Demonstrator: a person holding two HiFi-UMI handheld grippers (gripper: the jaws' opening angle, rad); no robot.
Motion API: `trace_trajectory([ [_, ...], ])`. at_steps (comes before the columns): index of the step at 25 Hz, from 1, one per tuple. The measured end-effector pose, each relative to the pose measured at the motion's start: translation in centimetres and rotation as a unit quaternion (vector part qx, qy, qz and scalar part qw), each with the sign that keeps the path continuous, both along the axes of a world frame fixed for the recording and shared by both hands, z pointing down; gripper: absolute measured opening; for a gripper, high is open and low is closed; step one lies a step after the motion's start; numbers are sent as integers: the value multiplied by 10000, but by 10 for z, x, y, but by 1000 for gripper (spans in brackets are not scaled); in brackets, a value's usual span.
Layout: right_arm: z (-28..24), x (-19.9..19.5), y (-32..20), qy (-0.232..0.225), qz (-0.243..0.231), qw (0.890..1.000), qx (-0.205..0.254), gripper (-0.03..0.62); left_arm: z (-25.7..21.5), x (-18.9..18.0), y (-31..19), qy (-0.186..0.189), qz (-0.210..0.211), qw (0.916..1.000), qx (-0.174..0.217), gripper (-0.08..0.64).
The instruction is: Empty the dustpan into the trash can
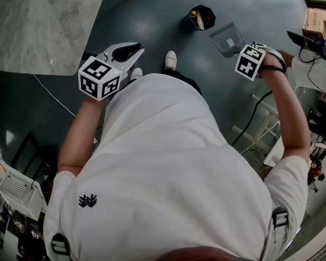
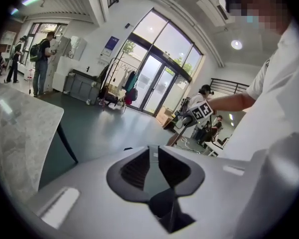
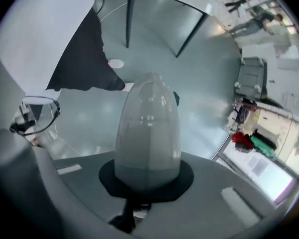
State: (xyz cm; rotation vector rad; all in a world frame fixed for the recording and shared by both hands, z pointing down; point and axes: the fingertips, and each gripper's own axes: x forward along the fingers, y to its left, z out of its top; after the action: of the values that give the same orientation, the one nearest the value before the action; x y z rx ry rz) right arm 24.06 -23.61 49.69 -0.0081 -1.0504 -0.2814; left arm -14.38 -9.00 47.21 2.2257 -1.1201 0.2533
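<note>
Gripping the clear dustpan (image 1: 228, 38) w/ my right gripper (image 3: 147, 176), jaws clamped on it, near the black trash can (image 1: 202, 17), prob to tip it in; left gripper (image 2: 153, 158) jaws nearly together, empty, parked aside

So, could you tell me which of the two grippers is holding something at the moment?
The right gripper: its jaws grip the translucent dustpan, whereas the left gripper has nothing between its jaws.
</note>
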Motion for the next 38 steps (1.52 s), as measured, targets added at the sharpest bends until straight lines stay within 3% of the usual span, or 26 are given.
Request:
trace_trajectory([
  [2, -6, 16, 17, -318, 759, 9966, 88, 17, 1, -1, 9, -22, 208, 9998, -32, 114],
  [5, -8, 38, 52, -718, 1731, 9820, 235, 17, 6, 1, 24, -73, 644, 9979, -82, 114],
  [9, -5, 52, 101, -1024, 2367, 9650, 466, 17, 16, 12, 45, -169, 1202, 9924, -194, 114],
  [11, 4, 66, 132, -1110, 2856, 9507, 480, 15, 20, 20, 56, -250, 1398, 9896, -215, 114],
  [14, 22, 83, 174, -1602, 3581, 9183, 533, 14, 24, 34, 70, -489, 1634, 9852, -173, 114],
  [20, 38, 103, 271, -2641, 4837, 8315, 703, 8, 33, 77, 104, -844, 2080, 9744, -123, 114],
  [22, 41, 105, 303, -2920, 4997, 8120, 748, 8, 38, 96, 115, -928, 2181, 9714, -166, 114],
  [25, 35, 101, 349, -3311, 5072, 7913, 835, 8, 37, 130, 135, -982, 2329, 9673, -209, 114],
  [28, 22, 98, 384, -3648, 4968, 7815, 966, 8, 29, 169, 158, -1037, 2528, 9618, -166, 114],
  [34, -2, 107, 429, -4111, 4527, 7821, 1199, 8, 15, 244, 209, -1064, 2768, 9550, -19, 114],
  [38, -8, 111, 447, -4241, 4310, 7855, 1315, 4, 18, 266, 243, -948, 2717, 9577, -56, 114],
])
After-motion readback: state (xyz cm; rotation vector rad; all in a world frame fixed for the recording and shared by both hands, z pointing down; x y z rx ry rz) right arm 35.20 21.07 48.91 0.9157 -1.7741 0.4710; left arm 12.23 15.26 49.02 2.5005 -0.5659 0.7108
